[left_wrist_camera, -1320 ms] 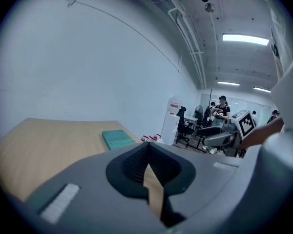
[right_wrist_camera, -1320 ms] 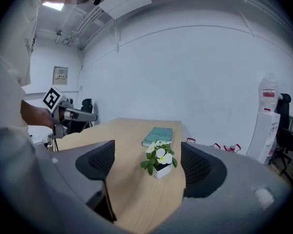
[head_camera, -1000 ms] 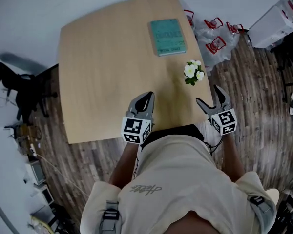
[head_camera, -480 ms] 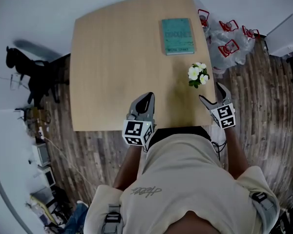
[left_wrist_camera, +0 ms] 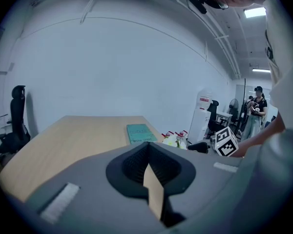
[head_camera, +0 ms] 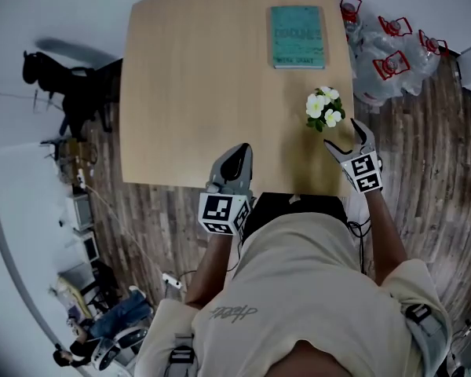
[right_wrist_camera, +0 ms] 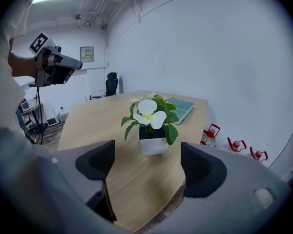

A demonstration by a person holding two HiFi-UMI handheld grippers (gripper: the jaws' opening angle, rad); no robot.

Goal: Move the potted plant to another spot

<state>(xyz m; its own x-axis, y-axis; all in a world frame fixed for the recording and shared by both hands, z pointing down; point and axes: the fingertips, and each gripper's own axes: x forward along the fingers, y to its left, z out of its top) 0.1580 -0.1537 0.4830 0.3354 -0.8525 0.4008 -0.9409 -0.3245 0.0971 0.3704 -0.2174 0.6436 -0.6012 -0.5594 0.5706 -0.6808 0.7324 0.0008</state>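
Gaping wide, right gripper [right_wrist_camera: 147, 165] jaws stand well apart with nothing held; bare wood shows between them. Potted plant [right_wrist_camera: 152, 123] stands just beyond the jaw tips, centred on the gap and not touched by either jaw.

Left gripper [left_wrist_camera: 149, 157]: jaws pressed together, nothing clamped, only a thin sliver of tabletop showing through the seam. It hovers over the near edge of the table [head_camera: 188, 77], well apart from the plant.

Writing: each gripper carries a cube of black-and-white square markers, no letters. Book [head_camera: 298, 36] has lines of print on its teal cover, too small to read in any view.

Plant attitude: upright, long axis vertical, in a square white pot. Leaves spread out to the sides. The largest white bloom faces the right gripper view. From the head view it sits near the table's right edge, between the book and the person, with the right gripper [head_camera: 344, 134] just beside it on the near side.

Count: one plant, a few white blooms; one book, lying flat at the far side of the table; two grippers. Clear bottles [right_wrist_camera: 233, 144] with red handles lie on the wood floor off the table's right side, three in the right gripper view, at least that many from overhead. One black office chair [left_wrist_camera: 14, 116] stands left of the table.
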